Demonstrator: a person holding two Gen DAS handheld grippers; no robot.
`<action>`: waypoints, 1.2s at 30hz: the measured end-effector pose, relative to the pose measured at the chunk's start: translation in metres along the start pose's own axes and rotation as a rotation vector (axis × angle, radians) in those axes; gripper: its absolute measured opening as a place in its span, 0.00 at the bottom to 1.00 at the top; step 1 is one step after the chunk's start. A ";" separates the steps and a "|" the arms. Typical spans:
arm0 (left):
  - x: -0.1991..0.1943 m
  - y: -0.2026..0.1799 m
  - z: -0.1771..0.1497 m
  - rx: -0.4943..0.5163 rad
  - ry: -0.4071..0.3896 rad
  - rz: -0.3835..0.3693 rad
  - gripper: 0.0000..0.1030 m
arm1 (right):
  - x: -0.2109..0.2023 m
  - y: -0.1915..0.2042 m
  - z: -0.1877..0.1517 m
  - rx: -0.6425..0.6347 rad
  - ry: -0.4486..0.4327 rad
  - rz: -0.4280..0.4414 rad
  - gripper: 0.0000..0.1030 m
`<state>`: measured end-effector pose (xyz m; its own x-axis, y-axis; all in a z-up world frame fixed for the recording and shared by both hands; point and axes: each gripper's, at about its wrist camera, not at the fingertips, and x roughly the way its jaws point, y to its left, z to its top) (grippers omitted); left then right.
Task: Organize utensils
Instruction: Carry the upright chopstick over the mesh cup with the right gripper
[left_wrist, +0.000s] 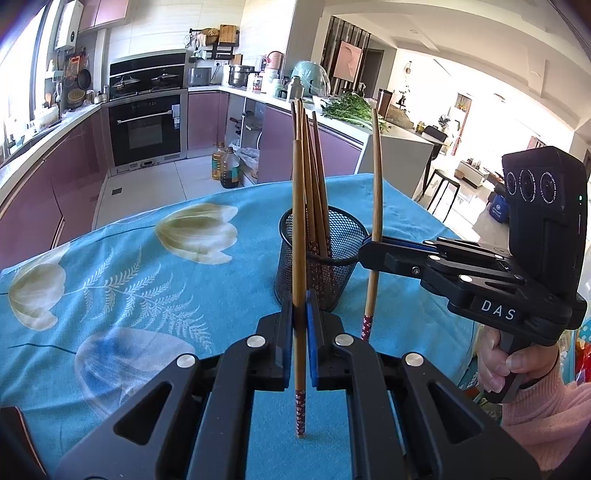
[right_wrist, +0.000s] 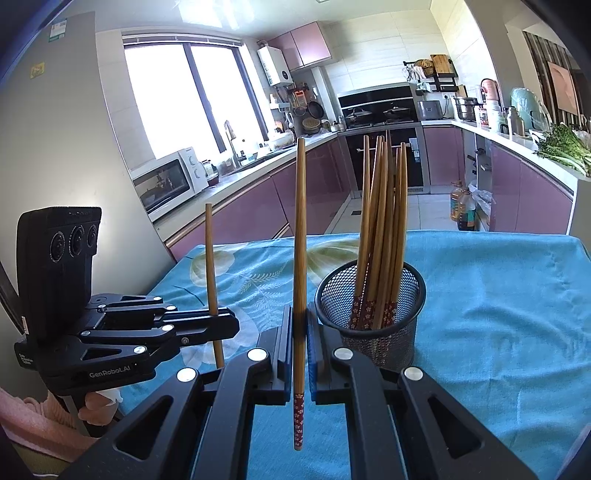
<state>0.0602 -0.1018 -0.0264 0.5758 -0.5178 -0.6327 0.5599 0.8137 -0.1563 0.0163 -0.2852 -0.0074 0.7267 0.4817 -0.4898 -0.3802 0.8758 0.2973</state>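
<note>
A black mesh cup stands on the blue flowered tablecloth with several wooden chopsticks upright in it. My left gripper is shut on one chopstick, held upright just in front of the cup. To the cup's right in the left wrist view, my right gripper is shut on another upright chopstick. Both held sticks have their red patterned ends down, close to the cloth.
A person's hand in a pink sleeve holds the right gripper's handle. Past the table's far edge is a tiled floor with oil bottles. Kitchen counters, an oven and a microwave lie beyond.
</note>
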 end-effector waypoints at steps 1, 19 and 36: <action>0.000 0.000 0.000 0.001 -0.001 -0.001 0.07 | -0.001 0.000 0.000 -0.001 -0.002 -0.001 0.06; -0.006 0.001 0.007 0.009 -0.024 -0.003 0.07 | -0.006 0.000 0.006 -0.010 -0.022 -0.011 0.06; -0.015 -0.003 0.016 0.021 -0.054 -0.010 0.07 | -0.008 0.002 0.011 -0.026 -0.042 -0.011 0.06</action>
<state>0.0592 -0.1012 -0.0045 0.6012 -0.5400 -0.5890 0.5777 0.8030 -0.1465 0.0162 -0.2879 0.0056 0.7542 0.4704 -0.4581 -0.3858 0.8820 0.2705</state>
